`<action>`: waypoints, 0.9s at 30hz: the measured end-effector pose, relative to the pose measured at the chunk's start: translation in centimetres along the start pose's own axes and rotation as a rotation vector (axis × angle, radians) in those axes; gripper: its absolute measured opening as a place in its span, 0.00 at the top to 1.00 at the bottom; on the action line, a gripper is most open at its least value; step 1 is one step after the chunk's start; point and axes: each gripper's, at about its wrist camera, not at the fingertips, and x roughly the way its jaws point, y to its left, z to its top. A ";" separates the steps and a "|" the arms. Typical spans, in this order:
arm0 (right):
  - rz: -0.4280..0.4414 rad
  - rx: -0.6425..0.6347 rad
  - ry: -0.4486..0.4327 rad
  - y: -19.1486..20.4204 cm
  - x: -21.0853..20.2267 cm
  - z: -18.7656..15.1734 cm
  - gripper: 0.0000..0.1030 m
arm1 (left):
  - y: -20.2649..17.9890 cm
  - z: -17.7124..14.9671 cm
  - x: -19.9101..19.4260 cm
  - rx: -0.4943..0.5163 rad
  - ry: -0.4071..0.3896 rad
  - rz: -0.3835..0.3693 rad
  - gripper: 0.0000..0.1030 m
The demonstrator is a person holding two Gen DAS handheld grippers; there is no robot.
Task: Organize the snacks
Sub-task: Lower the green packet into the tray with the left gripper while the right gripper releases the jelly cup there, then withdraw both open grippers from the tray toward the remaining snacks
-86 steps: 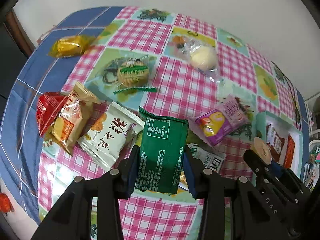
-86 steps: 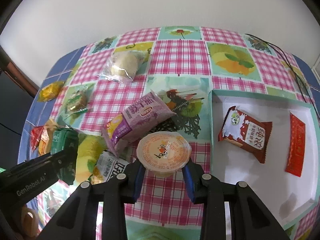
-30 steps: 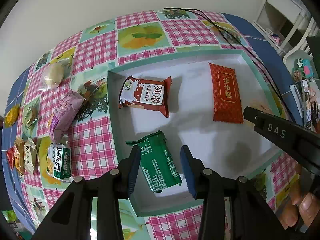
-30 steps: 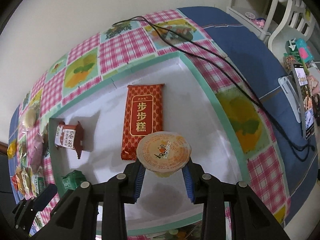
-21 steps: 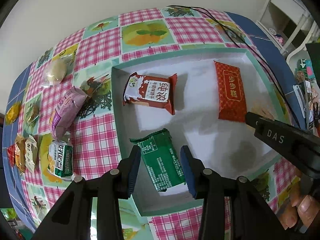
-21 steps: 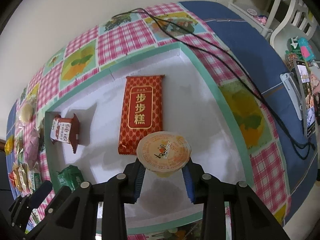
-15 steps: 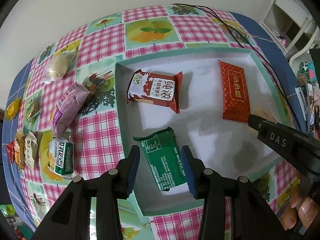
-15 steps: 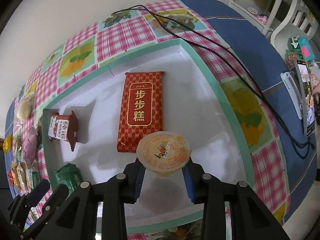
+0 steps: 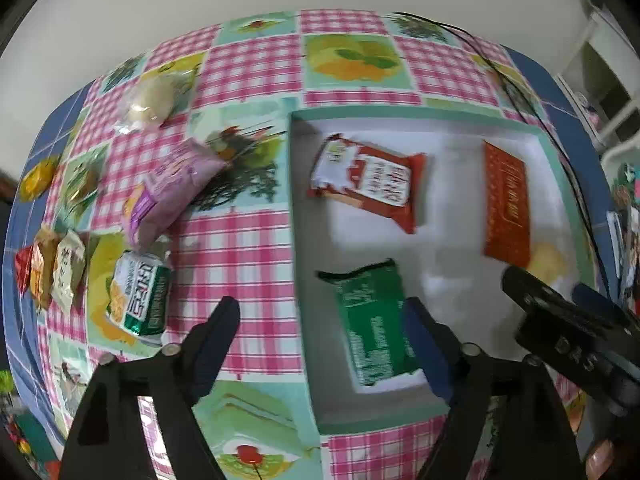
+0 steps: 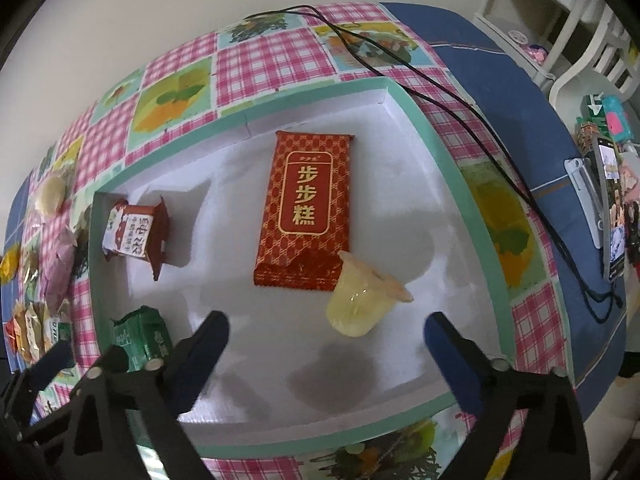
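A white tray with a teal rim [image 9: 298, 264] [image 10: 476, 216] lies on the checked tablecloth. In it lie a green packet [image 9: 372, 320] [image 10: 140, 340], a red-and-white packet [image 9: 368, 180] [image 10: 134, 234], a long red bar packet [image 10: 306, 210] [image 9: 506, 204] and a jelly cup [image 10: 360, 300] tipped on its side, faintly seen in the left wrist view [image 9: 550, 260]. My left gripper [image 9: 324, 328] is open and empty, above the tray's left rim beside the green packet. My right gripper [image 10: 326, 334] is open and empty, just in front of the jelly cup.
Loose snacks lie left of the tray: a purple packet [image 9: 168, 196], a green-white packet [image 9: 138, 300], a clear bag with a bun [image 9: 154, 98], small packets [image 9: 48, 268] and a yellow one [image 9: 34, 178]. A black cable [image 10: 440, 84] runs right of the tray.
Both grippers have opened. The right one let go of the jelly cup, which now lies tipped in the tray. The left one has shifted left, off the green packet.
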 end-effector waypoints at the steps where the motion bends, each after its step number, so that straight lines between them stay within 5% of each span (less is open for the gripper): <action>1: -0.001 -0.003 -0.002 0.2 0.0 -0.1 0.00 | 0.4 0.0 0.1 -0.013 0.002 0.004 0.18; 10: -0.008 -0.022 0.007 0.7 -0.2 -1.5 0.00 | 3.0 -0.8 0.2 -0.090 -0.007 0.045 0.05; 27: -0.011 -0.100 -0.012 2.8 -1.9 -5.9 0.00 | 6.4 -3.9 -1.7 -0.127 -0.044 0.081 0.05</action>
